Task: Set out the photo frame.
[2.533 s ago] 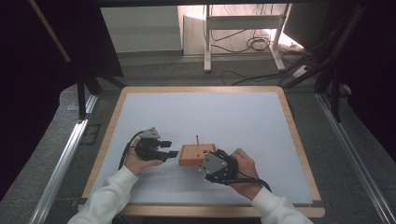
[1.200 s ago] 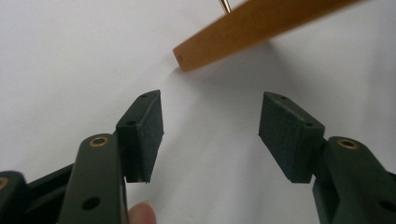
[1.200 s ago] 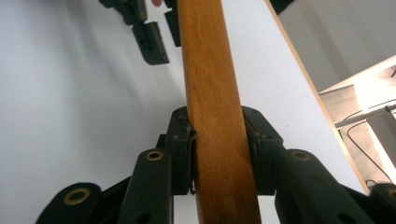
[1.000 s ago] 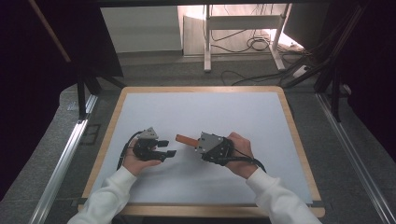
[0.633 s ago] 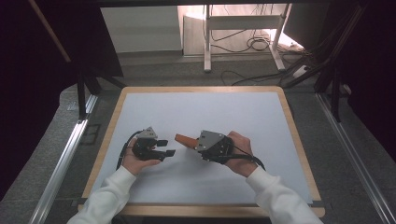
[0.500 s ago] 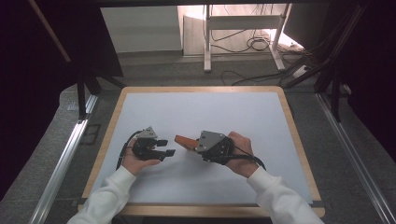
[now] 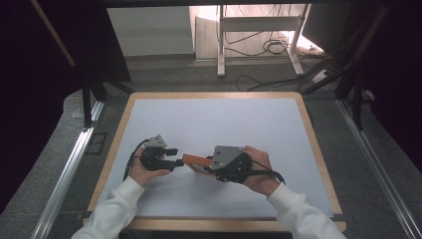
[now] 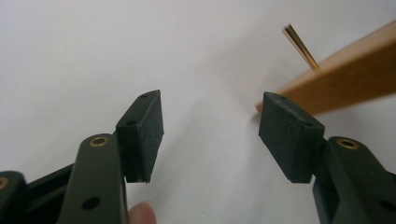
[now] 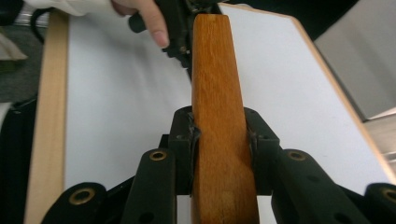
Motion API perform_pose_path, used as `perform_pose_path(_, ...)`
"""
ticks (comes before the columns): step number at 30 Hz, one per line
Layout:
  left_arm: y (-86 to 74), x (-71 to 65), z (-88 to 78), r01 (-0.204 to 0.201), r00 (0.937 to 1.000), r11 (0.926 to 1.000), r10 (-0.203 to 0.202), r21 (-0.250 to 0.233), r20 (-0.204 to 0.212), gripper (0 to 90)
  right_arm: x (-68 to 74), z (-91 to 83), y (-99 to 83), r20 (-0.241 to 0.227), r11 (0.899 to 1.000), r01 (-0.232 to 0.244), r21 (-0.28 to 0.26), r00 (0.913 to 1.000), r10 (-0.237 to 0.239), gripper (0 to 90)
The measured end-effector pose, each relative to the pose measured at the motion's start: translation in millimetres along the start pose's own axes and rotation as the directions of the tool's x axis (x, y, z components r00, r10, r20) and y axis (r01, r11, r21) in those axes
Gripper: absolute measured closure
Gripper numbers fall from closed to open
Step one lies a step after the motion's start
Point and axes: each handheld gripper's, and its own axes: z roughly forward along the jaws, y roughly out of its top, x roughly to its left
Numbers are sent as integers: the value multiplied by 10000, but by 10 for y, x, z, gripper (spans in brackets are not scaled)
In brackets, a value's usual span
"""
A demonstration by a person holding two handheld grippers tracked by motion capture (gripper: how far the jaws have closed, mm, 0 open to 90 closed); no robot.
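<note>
My right gripper [image 7: 206, 165] is shut on a brown wooden block [image 7: 194, 162], held on edge and pointing left over the white table top. In the right gripper view both pads clamp the block [image 9: 215, 70] at its sides, and my right gripper [image 9: 223, 140] sits near its end. My left gripper [image 7: 175, 157] stands open just left of the block's free end. In the left gripper view my left gripper [image 8: 210, 133] has nothing between its jaws; the block [image 8: 345, 79] runs past the right pad, with a thin brass pin [image 8: 301, 46] sticking out of it.
The white table top [image 7: 214, 119] has a light wooden rim [image 7: 119, 149]. Metal rails [image 7: 69, 169] run along both sides of the table. Beyond the far edge lie floor cables [image 7: 271, 47] and a stand's legs [image 7: 219, 45].
Since the earliest frame the right gripper has turned the block up on edge and carried it left toward the left gripper. Over the last second hardly anything has moved.
</note>
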Motion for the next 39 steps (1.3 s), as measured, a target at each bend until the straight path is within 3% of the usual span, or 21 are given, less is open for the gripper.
perform_pose_path(8,2,-2,12,-71,10000,10000,71,36,-15,397,-172,-2,-107,-319,9981,-623,-36,9976,621,690)
perform_pose_path(20,2,-9,17,-75,10000,9999,75,83,8,395,-415,53,-215,122,9868,-1602,-244,9870,1605,667)
perform_pose_path(28,5,-13,22,-152,9999,9998,152,103,-14,395,-531,100,-262,391,9811,-1922,-244,9804,1930,622)
perform_pose_path(39,8,-25,33,-216,9998,9997,217,133,-47,394,-770,213,-367,560,9607,-2775,-66,9591,2774,536)
